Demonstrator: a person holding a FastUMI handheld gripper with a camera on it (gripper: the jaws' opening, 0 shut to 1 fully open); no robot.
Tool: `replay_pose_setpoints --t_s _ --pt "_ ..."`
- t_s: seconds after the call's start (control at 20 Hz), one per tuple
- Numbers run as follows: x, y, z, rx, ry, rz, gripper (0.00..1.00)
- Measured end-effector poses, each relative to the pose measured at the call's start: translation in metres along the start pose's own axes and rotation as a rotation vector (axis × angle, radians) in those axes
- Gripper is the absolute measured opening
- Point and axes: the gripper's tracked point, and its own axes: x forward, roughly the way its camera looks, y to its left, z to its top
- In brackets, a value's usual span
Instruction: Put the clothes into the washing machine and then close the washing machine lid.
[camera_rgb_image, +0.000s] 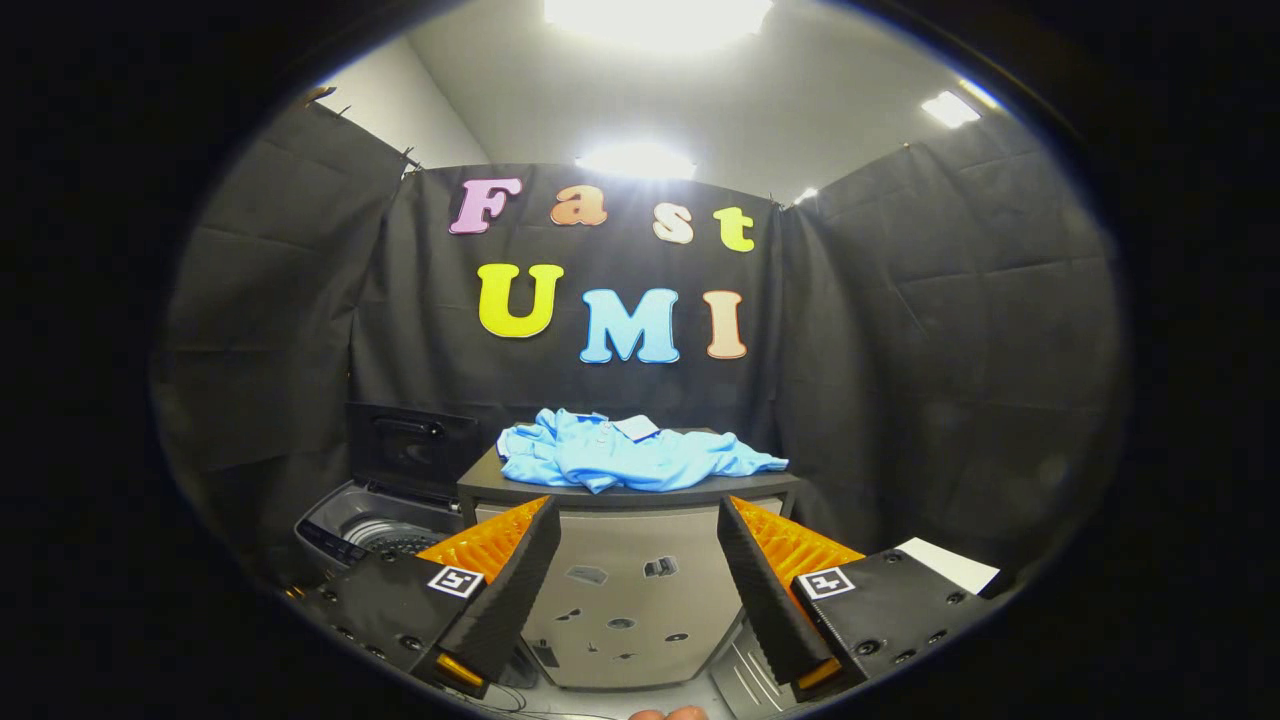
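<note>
The black cloth booth wall (900, 330) closes the scene on three sides, under a pale ceiling with bright lamp panels (655, 15). Before the back wall stands the boxy grey table (630, 600) with a dark top, its front face marked by several small dark stickers. To the table's left, set lower, is the grey top-loading washing machine (345, 535); its dark lid (410, 445) stands raised and upright against the wall, and the ribbed drum shows in the opening below it. The crumpled light-blue polo shirt (630, 460), with a small white tag near its collar, lies spread on the dark table top, wholly outside the machine and well apart from its opening. My claw (635, 535) is spread wide, pinching nothing: its two ridged fingers (515, 590) point toward the table's front face, one on each side, and the shirt lies beyond and above their tips, between their lines. Each finger block carries a small square black-and-white marker (455, 580). A white sheet (950, 562) lies low to the right of the claw. A fingertip of my hand (668, 714) shows beneath the claw.
</note>
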Motion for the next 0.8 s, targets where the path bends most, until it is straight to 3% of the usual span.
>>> replay_pose_setpoints --t_s 0.8 --pt "0.013 -0.005 -0.003 0.015 0.045 0.002 0.98"
